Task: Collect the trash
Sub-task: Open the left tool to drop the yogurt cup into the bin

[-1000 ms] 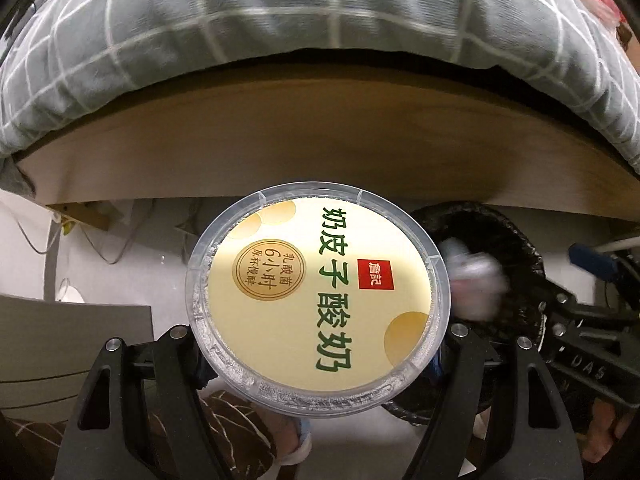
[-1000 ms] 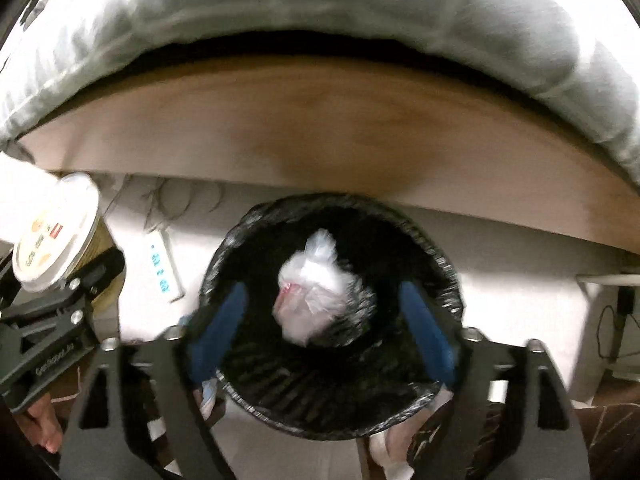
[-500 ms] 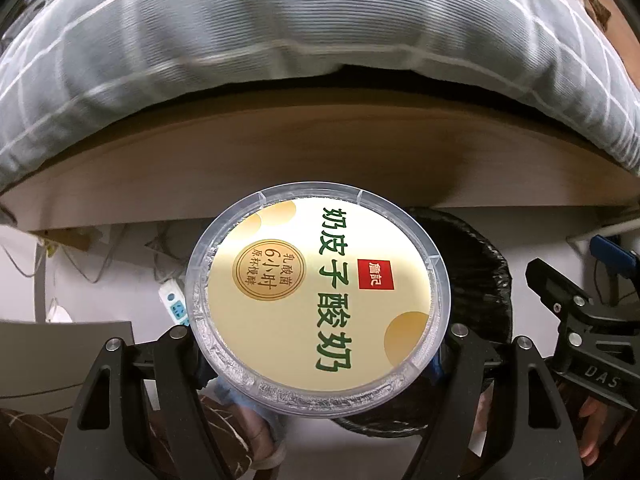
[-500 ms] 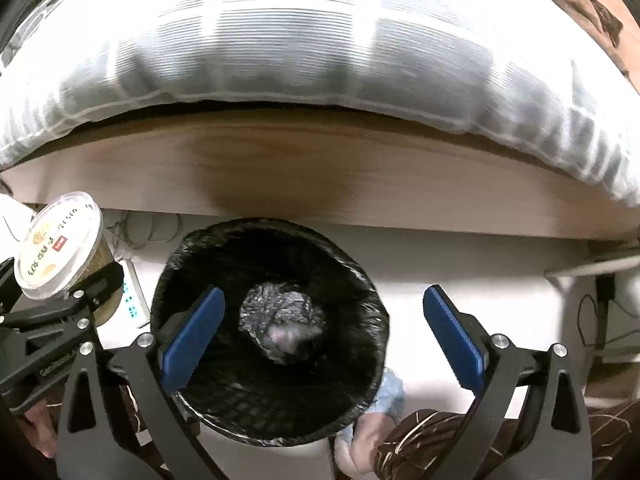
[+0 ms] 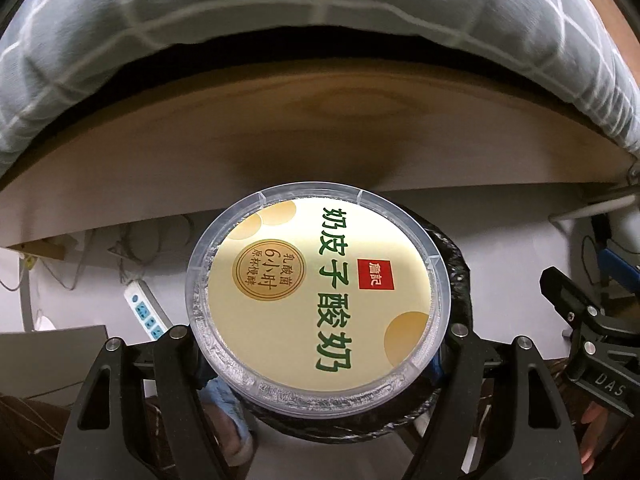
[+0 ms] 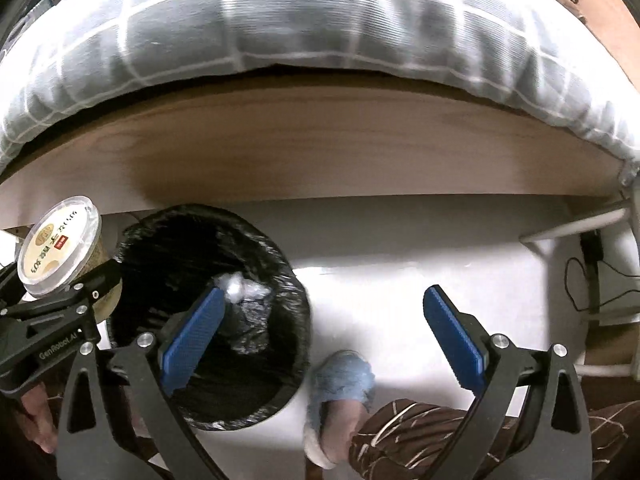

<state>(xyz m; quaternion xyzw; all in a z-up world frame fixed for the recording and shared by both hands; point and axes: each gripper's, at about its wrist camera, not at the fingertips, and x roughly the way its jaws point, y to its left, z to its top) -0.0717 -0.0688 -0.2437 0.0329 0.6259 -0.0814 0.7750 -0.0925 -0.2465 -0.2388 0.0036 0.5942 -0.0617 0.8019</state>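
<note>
Wooden bed frame (image 6: 320,160) under checked quilt (image 6: 280,24), pale floor (image 6: 400,240) below. We clamped left gripper (image 5: 318,344) on yogurt cup (image 5: 316,296), above bin-bag rim. We held right gripper (image 6: 324,336) with blue pads spread wide, nothing between. Black-lined trash bin (image 6: 208,312) contained crumpled wrapper (image 6: 240,286). Blue slipper (image 6: 340,380) just beside bin.

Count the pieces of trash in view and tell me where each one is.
2. A yogurt cup is clamped in the left gripper above the black-lined bin. A crumpled white wrapper lies inside the bin. More may be hidden deeper in the bin.
</note>
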